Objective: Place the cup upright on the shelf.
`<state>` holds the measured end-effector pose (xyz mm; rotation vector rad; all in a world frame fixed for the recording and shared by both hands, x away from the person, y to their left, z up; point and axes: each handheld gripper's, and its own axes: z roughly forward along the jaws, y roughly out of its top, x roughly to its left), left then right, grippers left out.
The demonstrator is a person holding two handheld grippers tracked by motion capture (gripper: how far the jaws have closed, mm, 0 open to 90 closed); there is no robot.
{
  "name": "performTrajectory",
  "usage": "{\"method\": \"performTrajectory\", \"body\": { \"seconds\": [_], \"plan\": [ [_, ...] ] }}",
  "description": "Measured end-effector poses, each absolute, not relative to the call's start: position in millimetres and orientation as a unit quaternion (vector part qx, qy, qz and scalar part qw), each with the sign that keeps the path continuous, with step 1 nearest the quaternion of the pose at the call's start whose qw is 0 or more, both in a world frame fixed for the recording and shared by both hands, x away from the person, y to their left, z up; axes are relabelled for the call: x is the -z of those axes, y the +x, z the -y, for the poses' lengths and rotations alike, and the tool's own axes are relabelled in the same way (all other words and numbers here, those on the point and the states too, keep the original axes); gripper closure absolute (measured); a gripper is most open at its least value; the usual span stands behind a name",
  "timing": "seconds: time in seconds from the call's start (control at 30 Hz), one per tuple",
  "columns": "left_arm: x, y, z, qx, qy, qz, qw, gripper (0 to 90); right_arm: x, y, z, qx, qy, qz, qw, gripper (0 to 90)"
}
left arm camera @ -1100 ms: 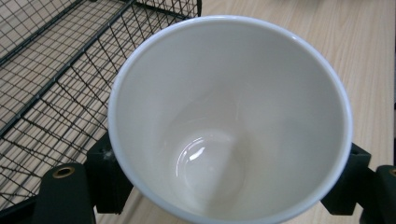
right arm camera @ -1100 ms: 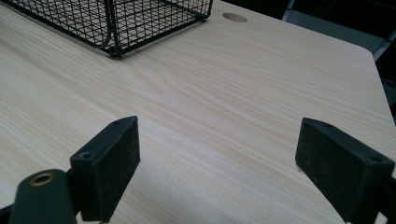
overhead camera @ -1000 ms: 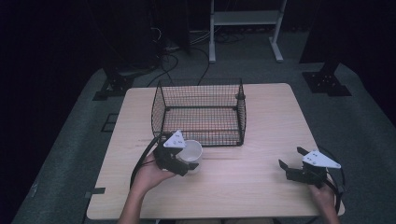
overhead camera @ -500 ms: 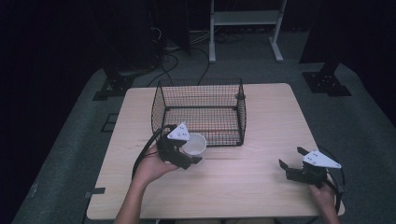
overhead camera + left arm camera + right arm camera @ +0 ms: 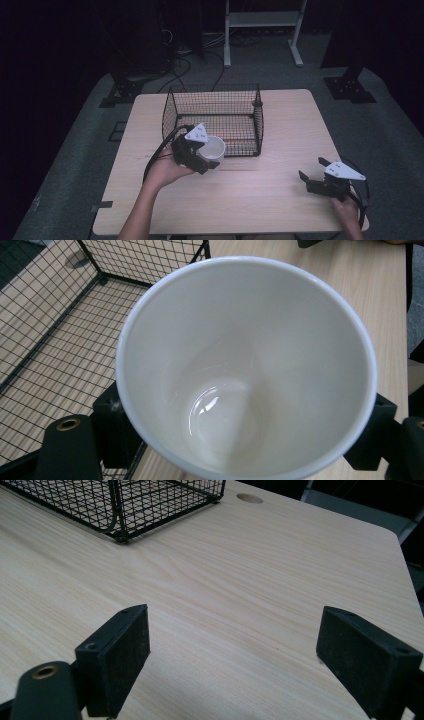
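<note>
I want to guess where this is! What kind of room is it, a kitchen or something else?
Probably a lab or studio for recording, not a kitchen. A lone wooden table stands on grey carpet with dark surroundings, cables trail over the floor behind it, and a metal stand stands at the back.

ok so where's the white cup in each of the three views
high view: the white cup sits left of centre, held in the left tongs at the near front of the wire basket.
left gripper view: the cup takes up the middle, seen from above.
right gripper view: not in it.
shared landmark: the basket.
</note>
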<state>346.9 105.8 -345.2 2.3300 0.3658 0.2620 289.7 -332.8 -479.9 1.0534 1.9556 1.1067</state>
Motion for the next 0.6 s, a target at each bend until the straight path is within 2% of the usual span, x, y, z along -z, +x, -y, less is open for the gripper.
{"method": "performTrajectory", "body": {
  "seconds": [0.6],
  "plan": [
    [309, 381, -91, -0.101, 0.914, -0.132, 0.371, 21.0, 480, 290, 333, -0.422, 0.401, -0.746, 0.324, 13.1]
  ]
}}
